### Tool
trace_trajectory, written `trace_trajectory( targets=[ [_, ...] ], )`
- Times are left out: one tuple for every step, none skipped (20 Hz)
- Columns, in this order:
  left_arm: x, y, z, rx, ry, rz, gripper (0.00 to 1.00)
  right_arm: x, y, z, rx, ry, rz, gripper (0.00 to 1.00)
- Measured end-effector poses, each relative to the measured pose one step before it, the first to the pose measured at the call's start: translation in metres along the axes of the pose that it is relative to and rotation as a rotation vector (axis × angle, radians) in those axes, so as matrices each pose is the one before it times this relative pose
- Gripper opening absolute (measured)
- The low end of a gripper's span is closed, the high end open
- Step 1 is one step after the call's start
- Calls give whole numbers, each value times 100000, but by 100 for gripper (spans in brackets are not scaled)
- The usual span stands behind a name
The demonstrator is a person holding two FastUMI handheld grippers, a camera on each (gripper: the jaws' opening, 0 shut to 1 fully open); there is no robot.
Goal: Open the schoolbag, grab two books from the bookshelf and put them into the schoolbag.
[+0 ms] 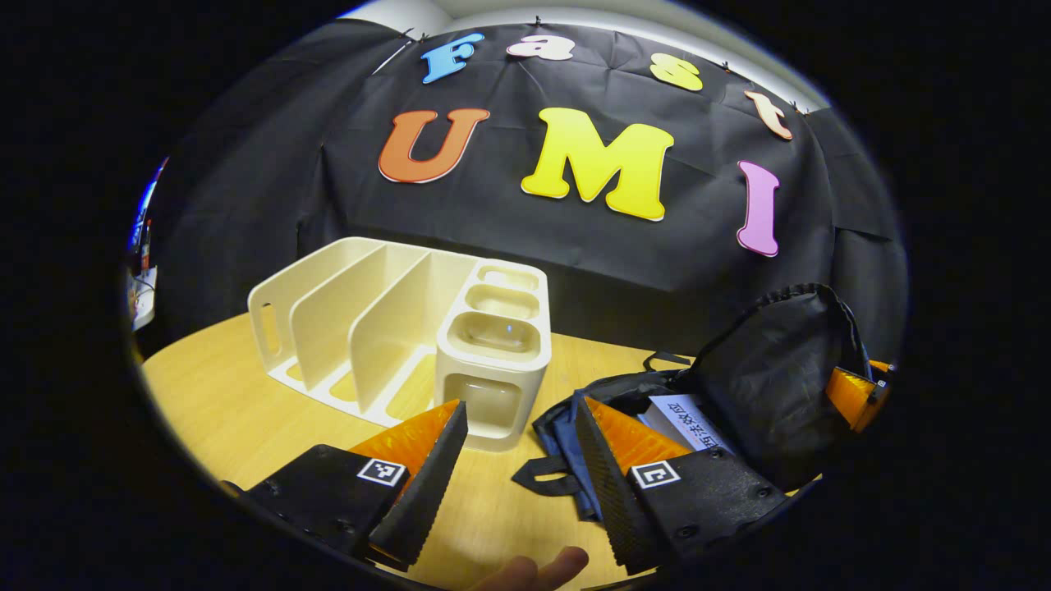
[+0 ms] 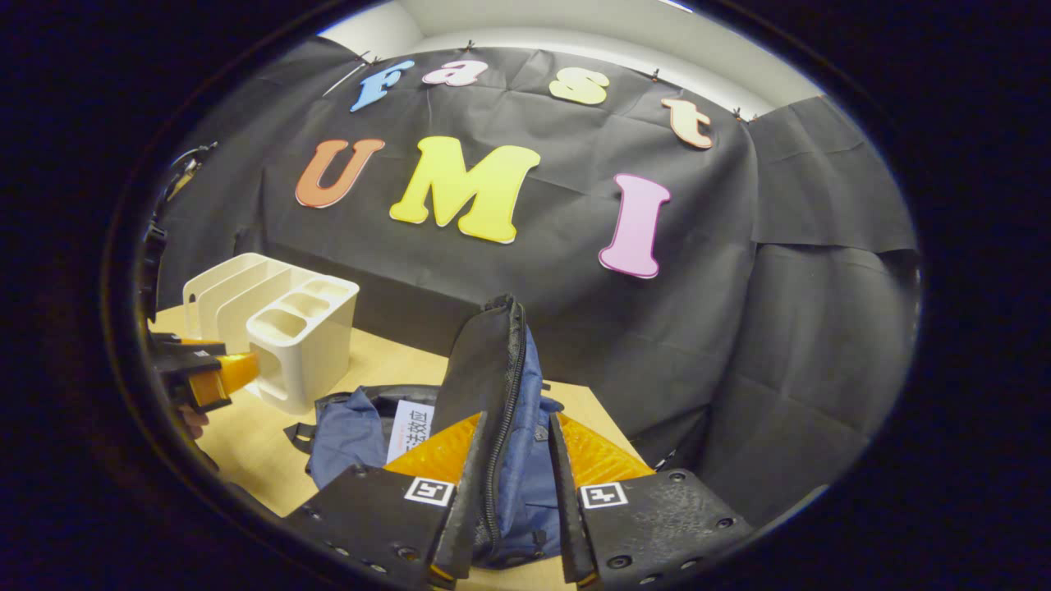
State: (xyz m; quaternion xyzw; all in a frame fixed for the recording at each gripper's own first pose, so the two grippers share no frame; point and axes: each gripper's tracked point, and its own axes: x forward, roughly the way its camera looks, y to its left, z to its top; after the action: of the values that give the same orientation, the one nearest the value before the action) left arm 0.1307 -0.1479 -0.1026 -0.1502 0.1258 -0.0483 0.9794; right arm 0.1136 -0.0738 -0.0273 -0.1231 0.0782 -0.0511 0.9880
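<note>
1. Right gripper [image 2: 513, 484], right gripper view: fingers nearly together, clamped on the schoolbag [image 2: 501, 410] flap. The zipper edge runs up between the two fingers; the flap is held upright, lifted off the bag body.
2. Same view, just left of and behind the near finger: a white book [image 2: 410, 427] lies inside the open bag, cover with dark print facing up. Blue lining is visible around it.
3. Left gripper [image 1: 517, 460], left gripper view: jaws apart, nothing between them, only bare table [image 1: 246, 410] in the gap. A fingertip [image 1: 558, 566] of the holding hand shows at the bottom edge.
4. Left gripper view: schoolbag [image 1: 764, 386] sits just right of and slightly beyond the right-hand finger; a black strap loop lies on the table beside that finger. Book [image 1: 690, 419] visible in the bag mouth, partly hidden by the finger.
5. Left gripper view, far edge of the bag: the right gripper [image 1: 854, 394] holds the raised black flap from the far side.
6. Bookshelf [image 1: 410, 336]: cream plastic rack with slanted dividers and cup slots at one end, standing on the table ahead of the left gripper, just beyond the fingertips, not touching. Slots look empty.
7. Right gripper view: bookshelf [image 2: 279, 328] at left, left gripper [image 2: 205, 373] near its front end, well apart from the bag.
</note>
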Motion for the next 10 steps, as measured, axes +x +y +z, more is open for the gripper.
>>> trace_trajectory(
  targets=[
    [-694, 715, 191, 888, -828, 548, 84, -401, 73, -150, 677, 143, -392, 43],
    [-728, 563, 235, 905, -554, 375, 84, -464, 124, -176, 254, 182, -86, 55],
    [-678, 540, 113, 1324, -408, 249, 84, -334, 89, -222, -53, 283, -424, 60],
    [-653, 566, 45, 1743, -331, 595, 85, -407, 91, -185, 9, 255, -137, 61],
    [-712, 553, 96, 2232, -245, 564, 85, -382, 129, -246, -49, 356, 72, 64],
    [-653, 450, 75, 2935, -305, 629, 86, -402, 40, -193, 41, 427, -223, 65],
    [-721, 555, 135, 3517, -747, 1328, 86, -351, 50, -193, -274, 366, -254, 64],
    [-687, 714, 387, 3287, -1105, 1924, 86, -446, 73, -108, -537, 113, -240, 66],
    [-651, 799, 351, 1926, -1577, 1991, 86, -513, 57, 9, -474, -16, -344, 67],
    [-698, 613, 554, 123, -1294, 1567, 87, -574, -12, 11, -324, -344, -240, 67]
  ],
)
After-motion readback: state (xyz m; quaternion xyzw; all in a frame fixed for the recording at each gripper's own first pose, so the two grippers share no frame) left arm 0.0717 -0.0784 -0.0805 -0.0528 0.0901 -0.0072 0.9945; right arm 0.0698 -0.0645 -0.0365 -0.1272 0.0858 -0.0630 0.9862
